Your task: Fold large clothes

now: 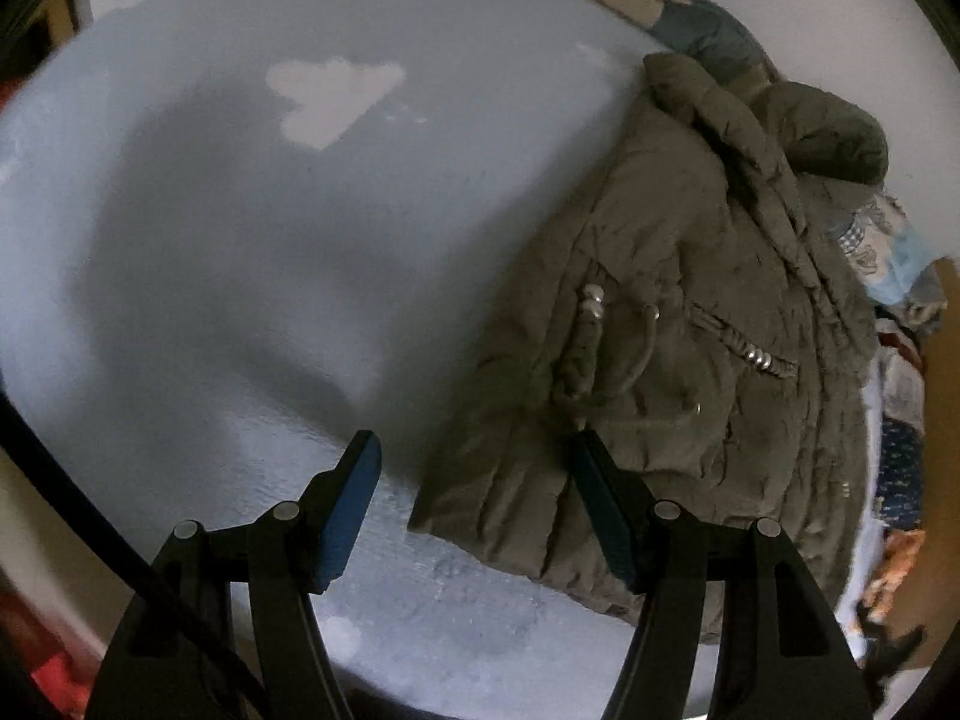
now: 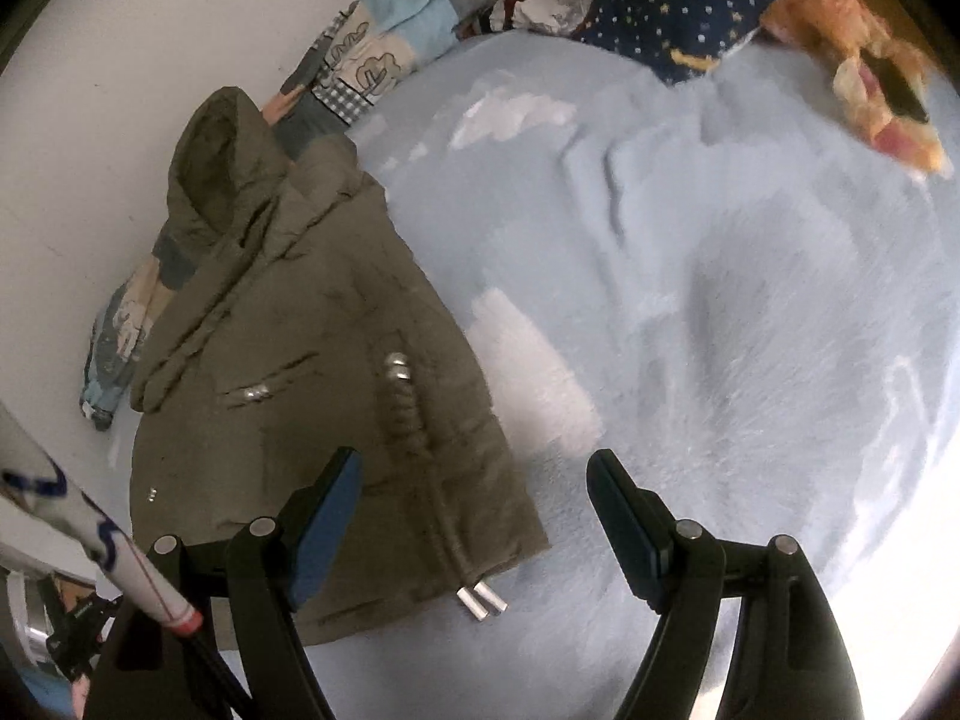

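An olive-green hooded jacket (image 1: 678,324) lies folded into a narrow bundle on the pale blue bed cover (image 1: 252,252), hood toward the wall. In the right wrist view the same jacket (image 2: 312,372) fills the left half, its drawstring with metal tips (image 2: 480,600) trailing off the hem. My left gripper (image 1: 474,456) is open above the jacket's lower left corner, nothing between its fingers. My right gripper (image 2: 474,474) is open too, hovering over the jacket's lower right edge, holding nothing.
A white wall (image 2: 120,60) runs behind the jacket. A patchwork quilt (image 2: 372,42), a star-print navy pillow (image 2: 672,6) and an orange plush item (image 2: 870,72) sit at the bed's head. A person's patterned sleeve (image 2: 90,528) shows at lower left.
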Demonstrator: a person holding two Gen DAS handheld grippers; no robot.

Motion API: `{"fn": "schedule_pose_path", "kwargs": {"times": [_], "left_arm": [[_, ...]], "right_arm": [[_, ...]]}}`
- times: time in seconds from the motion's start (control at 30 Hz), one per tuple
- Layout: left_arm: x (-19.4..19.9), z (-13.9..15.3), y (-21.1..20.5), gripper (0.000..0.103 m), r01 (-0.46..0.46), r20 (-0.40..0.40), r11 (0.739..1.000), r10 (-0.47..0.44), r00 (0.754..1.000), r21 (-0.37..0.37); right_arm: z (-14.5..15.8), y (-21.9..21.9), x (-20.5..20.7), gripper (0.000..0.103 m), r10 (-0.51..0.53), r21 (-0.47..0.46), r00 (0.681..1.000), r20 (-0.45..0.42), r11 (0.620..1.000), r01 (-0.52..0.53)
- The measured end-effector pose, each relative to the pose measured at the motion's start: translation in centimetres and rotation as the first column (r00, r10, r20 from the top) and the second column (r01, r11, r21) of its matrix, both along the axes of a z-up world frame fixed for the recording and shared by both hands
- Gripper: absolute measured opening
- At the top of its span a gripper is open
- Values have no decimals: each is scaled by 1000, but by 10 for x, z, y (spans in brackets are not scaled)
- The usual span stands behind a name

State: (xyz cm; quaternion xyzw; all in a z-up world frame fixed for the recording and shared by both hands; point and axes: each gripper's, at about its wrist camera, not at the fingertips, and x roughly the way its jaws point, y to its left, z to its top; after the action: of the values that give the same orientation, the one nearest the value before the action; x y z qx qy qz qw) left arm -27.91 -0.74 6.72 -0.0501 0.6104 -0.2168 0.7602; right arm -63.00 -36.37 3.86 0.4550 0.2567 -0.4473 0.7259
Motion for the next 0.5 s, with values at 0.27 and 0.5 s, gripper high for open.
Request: {"fn": "schedule_pose_path", "kwargs": {"times": [0.27, 0.5], "left_arm": [[10, -16, 1, 69, -17, -54, 994, 11, 999, -107], [6, -15, -24, 50, 75, -20, 991, -78, 997, -112]], "right_arm": [[-30, -18, 2, 83, -8, 81, 996, 91, 997, 1], [-33, -12, 21, 34, 107, 83, 979, 172, 989, -122]]}}
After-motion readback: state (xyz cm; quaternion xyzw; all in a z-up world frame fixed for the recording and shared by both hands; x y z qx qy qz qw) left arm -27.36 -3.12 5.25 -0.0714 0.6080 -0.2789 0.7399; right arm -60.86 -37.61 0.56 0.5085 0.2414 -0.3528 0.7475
